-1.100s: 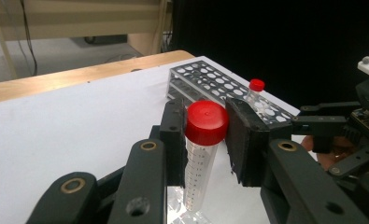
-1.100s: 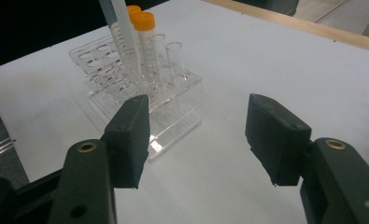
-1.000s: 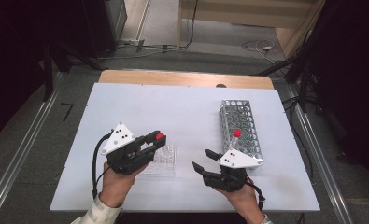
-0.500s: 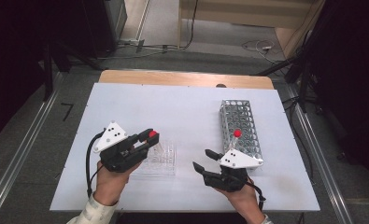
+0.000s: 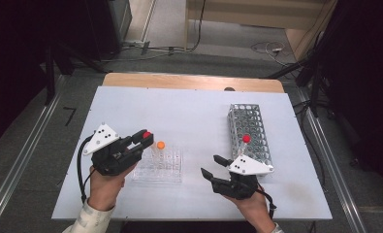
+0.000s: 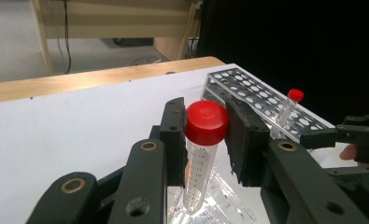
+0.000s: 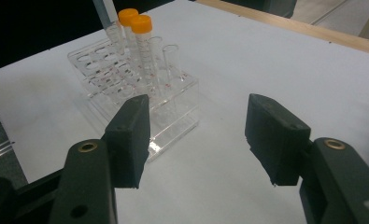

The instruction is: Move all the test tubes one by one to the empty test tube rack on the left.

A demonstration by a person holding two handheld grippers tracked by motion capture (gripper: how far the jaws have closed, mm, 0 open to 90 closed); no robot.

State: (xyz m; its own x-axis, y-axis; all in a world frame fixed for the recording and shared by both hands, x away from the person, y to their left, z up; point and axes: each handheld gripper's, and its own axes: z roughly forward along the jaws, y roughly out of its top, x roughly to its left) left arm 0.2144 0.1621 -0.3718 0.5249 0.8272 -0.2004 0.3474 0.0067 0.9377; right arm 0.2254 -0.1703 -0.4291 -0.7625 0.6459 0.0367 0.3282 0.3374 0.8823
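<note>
While my left gripper point(image 6: 205, 140) clenched the red-capped tube point(image 6: 202, 149) over the clear rack point(image 5: 159, 165), my right gripper point(image 7: 198, 140) waited released at three o'clock; transfer unfinished.

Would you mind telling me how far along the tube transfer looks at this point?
Done: one small red-capped tube stands in the metal rack. In hand: the left tongs grip a large red-capped tube above the clear rack. Left: orange-capped tubes wait there; the right tongs are open.
</note>
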